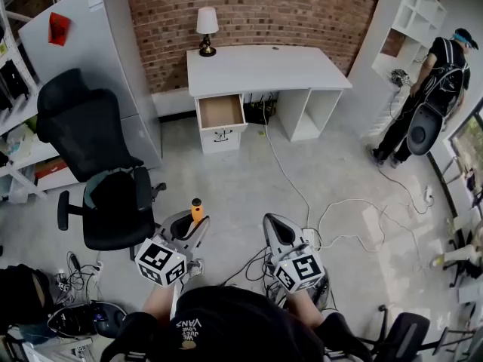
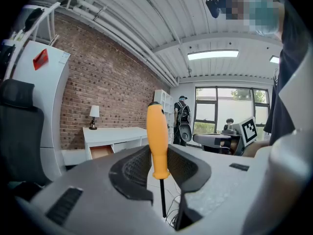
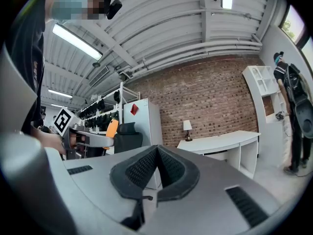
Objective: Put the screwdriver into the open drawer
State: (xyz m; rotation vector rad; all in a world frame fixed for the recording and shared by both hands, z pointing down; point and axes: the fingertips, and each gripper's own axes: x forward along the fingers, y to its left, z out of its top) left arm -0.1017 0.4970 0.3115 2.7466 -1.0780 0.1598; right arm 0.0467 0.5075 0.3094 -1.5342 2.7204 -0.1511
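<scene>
Clamping screwdriver (image 2: 157, 141) upright, left gripper (image 1: 193, 228) facing drawer (image 1: 220, 111).

Smooth, slightly glossy plastic was seen on the orange-handled screwdriver (image 2: 157, 140), dark metal on its thin shaft. At twelve o'clock, rough matt brick was noted on the red wall (image 1: 256, 10).

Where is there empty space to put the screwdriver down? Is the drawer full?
The open drawer under the white desk looks bare inside. The desk top is free from the lamp to its right edge. The floor before the desk is open; it gets crowded by the black chair on the left and cables on the right.
</scene>
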